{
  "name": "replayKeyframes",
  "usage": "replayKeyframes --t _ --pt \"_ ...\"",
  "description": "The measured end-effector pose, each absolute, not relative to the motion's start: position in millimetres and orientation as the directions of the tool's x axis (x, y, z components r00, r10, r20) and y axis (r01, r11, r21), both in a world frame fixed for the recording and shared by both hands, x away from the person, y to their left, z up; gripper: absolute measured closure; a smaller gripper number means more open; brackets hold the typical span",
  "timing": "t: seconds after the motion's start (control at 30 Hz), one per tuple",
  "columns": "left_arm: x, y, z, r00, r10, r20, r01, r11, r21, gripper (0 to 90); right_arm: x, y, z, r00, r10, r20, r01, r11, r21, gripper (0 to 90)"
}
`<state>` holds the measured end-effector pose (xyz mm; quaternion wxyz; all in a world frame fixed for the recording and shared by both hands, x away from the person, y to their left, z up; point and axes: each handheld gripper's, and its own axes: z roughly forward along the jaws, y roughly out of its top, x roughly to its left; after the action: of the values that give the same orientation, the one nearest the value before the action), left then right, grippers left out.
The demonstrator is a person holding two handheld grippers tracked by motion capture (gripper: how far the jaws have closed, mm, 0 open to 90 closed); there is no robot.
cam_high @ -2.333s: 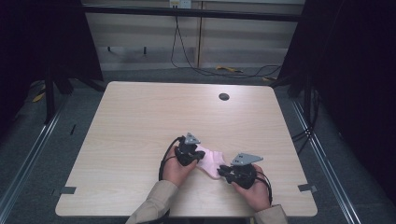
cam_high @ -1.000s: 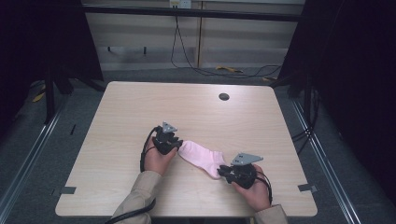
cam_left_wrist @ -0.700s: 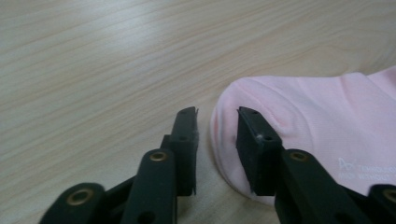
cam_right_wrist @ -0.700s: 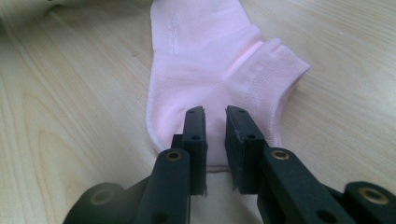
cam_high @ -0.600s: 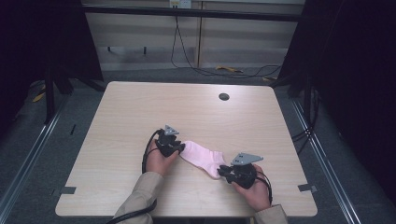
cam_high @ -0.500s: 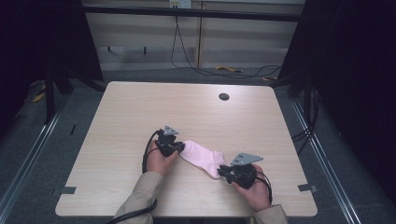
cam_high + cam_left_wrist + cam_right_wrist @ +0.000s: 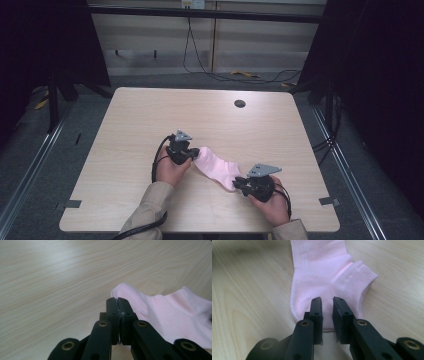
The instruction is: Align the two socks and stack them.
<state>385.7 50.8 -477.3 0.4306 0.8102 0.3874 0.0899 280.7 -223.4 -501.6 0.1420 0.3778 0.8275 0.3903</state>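
A pink sock lies stretched out on the wooden table, running from upper left to lower right. My left gripper is at its upper-left end. Its jaws have just been closing and now stand shut, pinching the rounded edge of the sock. My right gripper is at the lower-right end. In the right gripper view its jaws stand a narrow gap apart over the heel and cuff of the flat sock. I see no fabric gripped between them.
A small dark round hole sits near the table's far edge. Both forearms come in from the near edge. Dark frames and cables stand beyond the table on the floor.
Since the earliest frame my left gripper has moved left and the bunched sock now lies drawn out long. Over the last second both hands have stayed almost still.
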Motion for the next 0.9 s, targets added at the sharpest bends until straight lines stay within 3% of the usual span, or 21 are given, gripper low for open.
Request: replayKeyframes --t 0.33,0.63,0.8,0.9 --pt "375 38 -451 0.739 0.655 -0.158 0.495 -0.368 0.787 88.7 281 -223 -502 -0.673 0.737 0.059 0.514 0.409 0.754 77.6" --pt "369 32 -443 0.750 0.644 -0.151 0.480 -0.373 0.794 88.7 279 -224 -497 -0.666 0.745 0.042 0.515 0.419 0.748 67.6" --pt "368 31 -441 0.753 0.640 -0.151 0.478 -0.375 0.794 88.8 279 -231 -492 -0.650 0.759 0.046 0.512 0.393 0.764 71.7" --pt "367 31 -440 0.754 0.638 -0.153 0.475 -0.370 0.799 88.7 278 -235 -488 -0.636 0.771 0.027 0.505 0.389 0.771 83.2"
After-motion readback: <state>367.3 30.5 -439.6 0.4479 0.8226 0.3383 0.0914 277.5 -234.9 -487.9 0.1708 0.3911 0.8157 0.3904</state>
